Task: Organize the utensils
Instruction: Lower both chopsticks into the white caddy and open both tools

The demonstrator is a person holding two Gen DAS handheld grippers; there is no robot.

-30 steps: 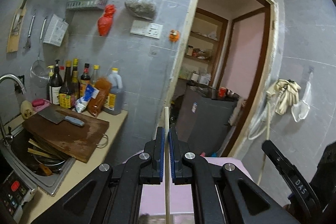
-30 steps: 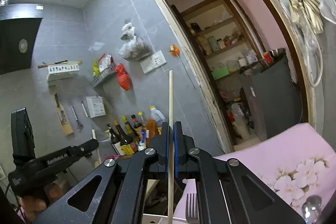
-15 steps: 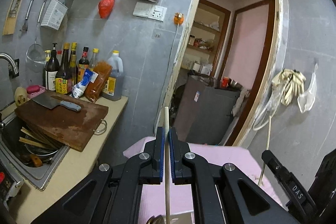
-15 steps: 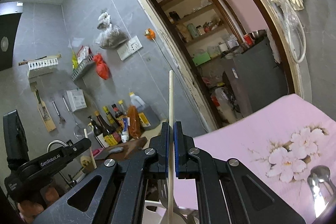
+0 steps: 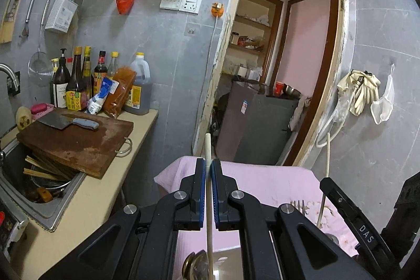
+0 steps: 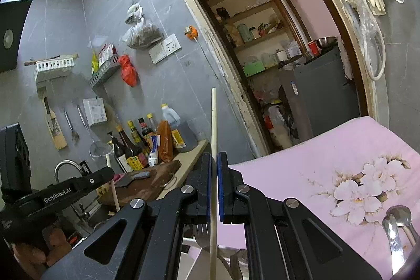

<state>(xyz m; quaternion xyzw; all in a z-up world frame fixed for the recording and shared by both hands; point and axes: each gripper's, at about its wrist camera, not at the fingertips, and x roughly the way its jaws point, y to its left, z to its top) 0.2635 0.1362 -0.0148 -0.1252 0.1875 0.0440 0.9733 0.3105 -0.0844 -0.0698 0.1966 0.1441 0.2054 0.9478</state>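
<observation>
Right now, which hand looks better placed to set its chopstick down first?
Hard to call, perhaps the left. Both tongs are shut on a chopstick. The left tongs hold theirs right above a spoon; the right tongs hold theirs above a fork.

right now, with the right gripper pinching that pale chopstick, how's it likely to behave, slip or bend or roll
The chopstick looks straight and rigid, so it probably won't flop. It is thin and smooth between the right gripper's narrow pads, so it may pivot or slide if bumped. Being slim and seemingly round, it could roll once laid on the pink cloth.
</observation>
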